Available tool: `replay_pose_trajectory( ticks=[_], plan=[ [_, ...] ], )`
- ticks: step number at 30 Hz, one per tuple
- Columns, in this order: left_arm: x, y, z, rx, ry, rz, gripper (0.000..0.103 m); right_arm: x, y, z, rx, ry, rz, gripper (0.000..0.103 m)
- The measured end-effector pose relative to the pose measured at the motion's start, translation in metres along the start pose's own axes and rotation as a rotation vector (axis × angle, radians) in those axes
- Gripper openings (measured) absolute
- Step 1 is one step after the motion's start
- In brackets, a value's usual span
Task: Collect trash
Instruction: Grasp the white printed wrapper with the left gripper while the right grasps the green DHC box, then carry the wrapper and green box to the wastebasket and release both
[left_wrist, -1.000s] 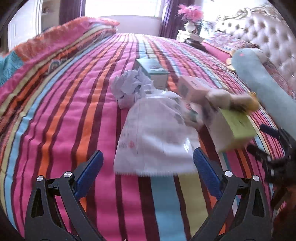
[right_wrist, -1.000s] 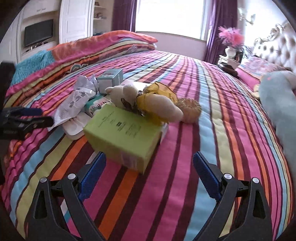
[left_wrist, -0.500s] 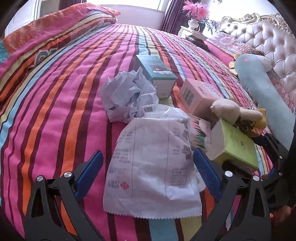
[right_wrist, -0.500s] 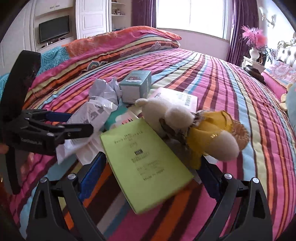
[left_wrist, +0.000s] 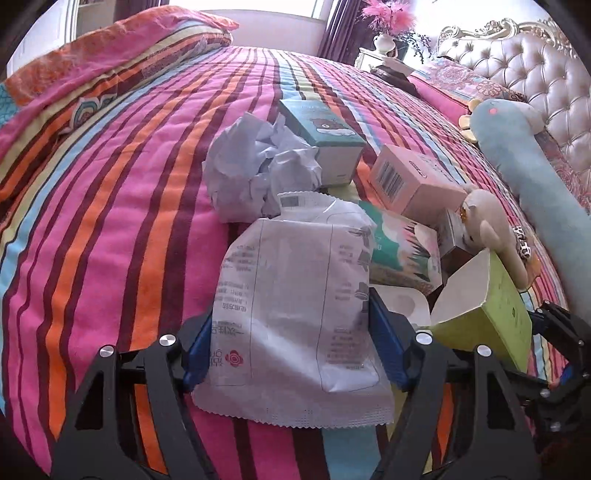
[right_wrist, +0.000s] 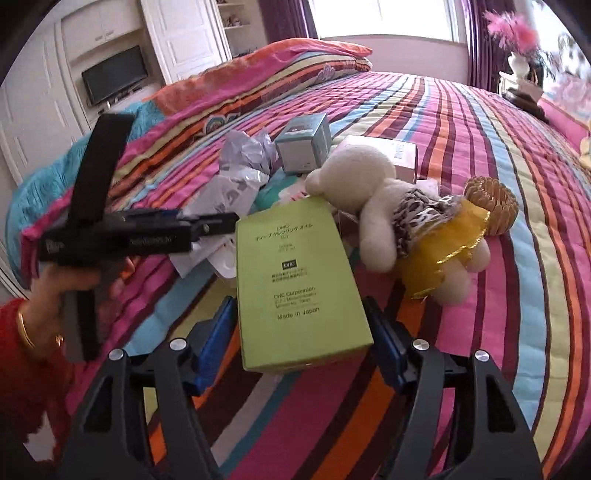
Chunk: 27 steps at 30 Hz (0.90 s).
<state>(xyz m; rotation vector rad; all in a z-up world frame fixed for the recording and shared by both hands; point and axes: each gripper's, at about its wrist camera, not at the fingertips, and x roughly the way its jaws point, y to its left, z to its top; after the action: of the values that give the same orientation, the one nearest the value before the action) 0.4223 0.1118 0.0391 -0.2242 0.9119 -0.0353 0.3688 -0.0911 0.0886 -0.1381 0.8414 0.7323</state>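
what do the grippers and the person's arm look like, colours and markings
Both grippers, left and right, have black angular frames, silver round bolts and blue finger pads. The left one carries faint white lettering along its side. The hand wears a red sleeve and gold bangle.

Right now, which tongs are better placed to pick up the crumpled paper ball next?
Left. The left tongs straddle the white wrapper, and the crumpled paper ball lies just beyond it. The right tongs straddle the green box, farther away.
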Motion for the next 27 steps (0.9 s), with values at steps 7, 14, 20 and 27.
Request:
replay_pose_trajectory(
  ticks=[7,14,20,27],
  plan=[
    [-0.002,0.002,-0.002,0.001,-0.008,-0.004,0.070,0.011,0.011,0.004,0.042,-0.003,-0.054,0.060],
    [-0.055,0.018,-0.042,-0.040,-0.087,-0.160,0.069,-0.032,0.020,-0.030,0.114,-0.088,-0.061,0.060],
    [-0.124,0.018,-0.103,0.011,-0.170,-0.242,0.069,-0.069,0.024,-0.082,0.231,-0.143,0.024,0.060],
    [-0.206,-0.005,-0.202,0.105,-0.196,-0.337,0.069,-0.114,0.047,-0.133,0.310,-0.217,0.088,0.060]
  ],
)
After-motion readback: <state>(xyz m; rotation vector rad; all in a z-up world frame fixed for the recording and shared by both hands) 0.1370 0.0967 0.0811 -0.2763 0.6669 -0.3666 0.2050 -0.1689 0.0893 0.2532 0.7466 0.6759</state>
